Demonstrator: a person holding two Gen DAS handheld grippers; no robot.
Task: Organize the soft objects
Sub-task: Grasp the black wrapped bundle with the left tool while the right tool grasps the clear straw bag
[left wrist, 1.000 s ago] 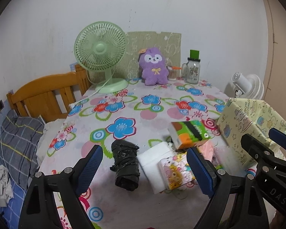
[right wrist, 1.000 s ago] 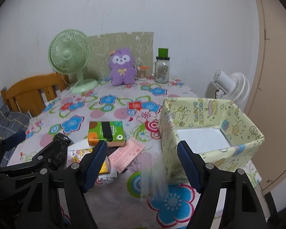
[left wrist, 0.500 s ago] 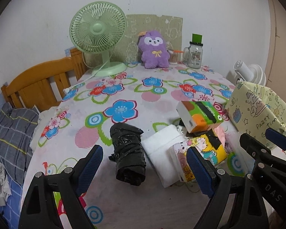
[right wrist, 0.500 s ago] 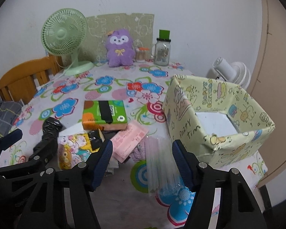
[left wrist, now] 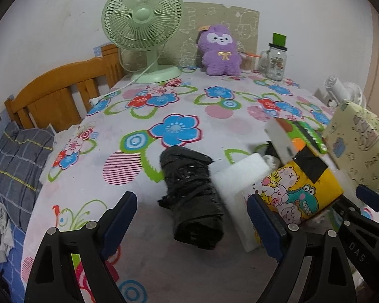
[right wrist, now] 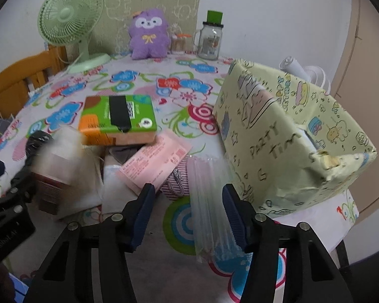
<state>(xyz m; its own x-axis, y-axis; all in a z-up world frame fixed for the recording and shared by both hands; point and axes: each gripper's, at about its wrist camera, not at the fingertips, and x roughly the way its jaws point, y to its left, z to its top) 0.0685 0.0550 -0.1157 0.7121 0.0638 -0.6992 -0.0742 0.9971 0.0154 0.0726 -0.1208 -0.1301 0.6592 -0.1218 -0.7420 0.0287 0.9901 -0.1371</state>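
1. The left gripper [left wrist: 192, 218] is held wide open above the black crinkly plastic bundle [left wrist: 192, 192], not touching it.
2. The right gripper [right wrist: 188, 213] has just been closing; a clear plastic sleeve [right wrist: 209, 209] lies between its jaws, unpinched.
3. The yellow paper-wrapped box [right wrist: 285, 136] sits at the flowered table's [right wrist: 149, 229] right edge.

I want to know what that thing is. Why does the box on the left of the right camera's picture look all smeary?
Right wrist view: the brown and white box is streaked with motion blur, so its print is unreadable; the green and orange tissue pack stays sharp. Left wrist view: the white edge above the yellow cartoon tissue pack smears too.
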